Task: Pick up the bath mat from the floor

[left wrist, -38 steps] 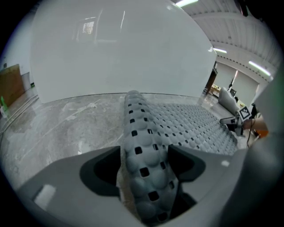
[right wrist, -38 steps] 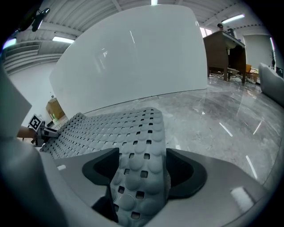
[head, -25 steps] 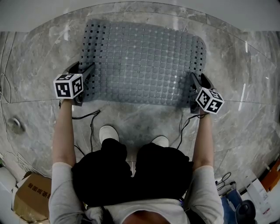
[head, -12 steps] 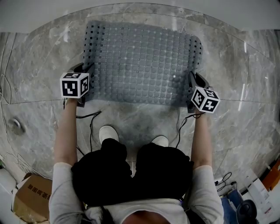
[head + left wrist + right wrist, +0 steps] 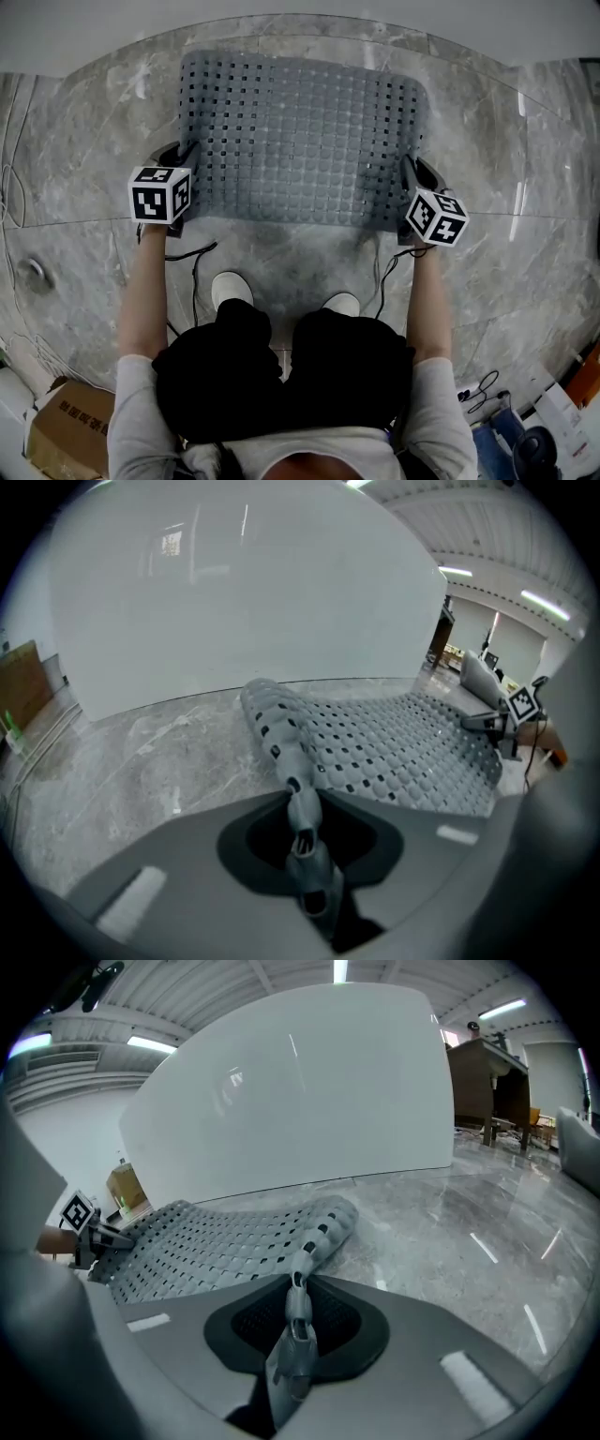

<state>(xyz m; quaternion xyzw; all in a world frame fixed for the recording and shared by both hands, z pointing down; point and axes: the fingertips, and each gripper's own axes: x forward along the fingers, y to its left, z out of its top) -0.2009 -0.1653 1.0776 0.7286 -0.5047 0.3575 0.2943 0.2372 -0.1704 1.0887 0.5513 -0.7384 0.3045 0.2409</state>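
- The mat [image 5: 300,141] is spread over the floor [image 5: 84,131] in front of the person, long axis left to right, a short end at each gripper.
- The left gripper [image 5: 183,155] is closing on the left end, already nipping it.
- The right gripper [image 5: 412,169] pinches the right end.
- Only the gripper views show the edge squeezed thin between the jaws.
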